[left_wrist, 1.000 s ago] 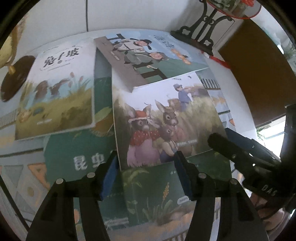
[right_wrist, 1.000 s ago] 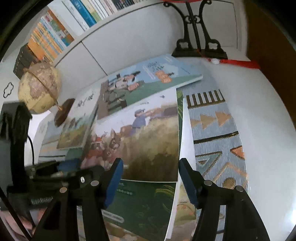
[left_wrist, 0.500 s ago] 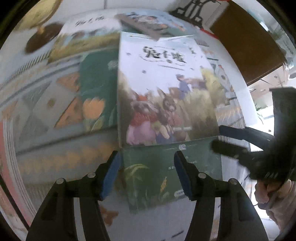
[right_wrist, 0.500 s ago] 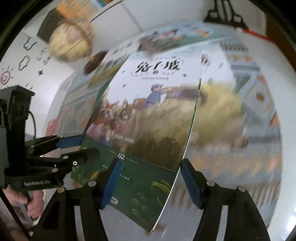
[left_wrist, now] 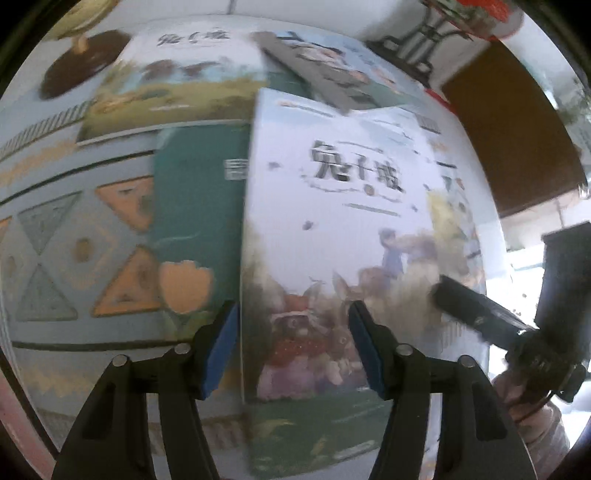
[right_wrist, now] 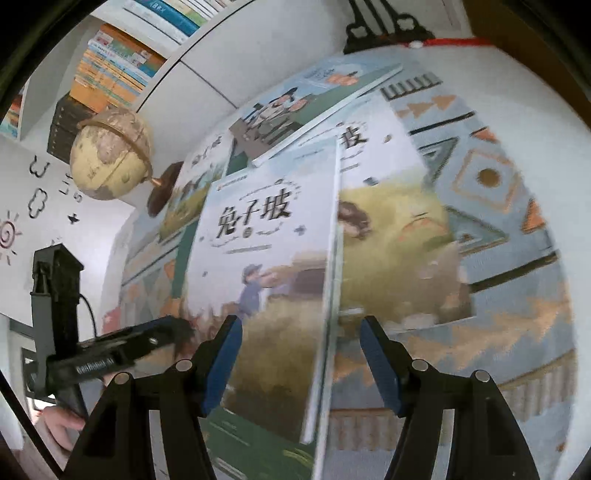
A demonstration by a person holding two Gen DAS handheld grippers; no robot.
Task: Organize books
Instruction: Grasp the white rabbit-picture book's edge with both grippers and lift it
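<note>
The rabbit picture book (left_wrist: 351,229) with a white top and black title lies over the other books, and its green lower band reaches under my left gripper (left_wrist: 294,347). That gripper is open, and the book's left edge runs just inside its left finger. In the right wrist view the same book (right_wrist: 266,258) shows its right edge raised a little, and that edge passes between the fingers of my open right gripper (right_wrist: 303,358). The pads of both grippers stand apart from the book. The left gripper (right_wrist: 147,343) sits at the book's left side, the right gripper (left_wrist: 465,306) over its right part.
A green book (left_wrist: 195,221), a second rabbit book (left_wrist: 177,81), a book with people on its cover (right_wrist: 288,107) and another book with a yellow field (right_wrist: 391,251) lie on the patterned cloth (right_wrist: 498,192). Behind stand a globe (right_wrist: 110,158), a black stand (right_wrist: 384,29) and a bookshelf (right_wrist: 110,70).
The rabbit book has slid out from under the book with people, so its title now shows. Both grippers moved along with it, and it now lies further under the fingers.
</note>
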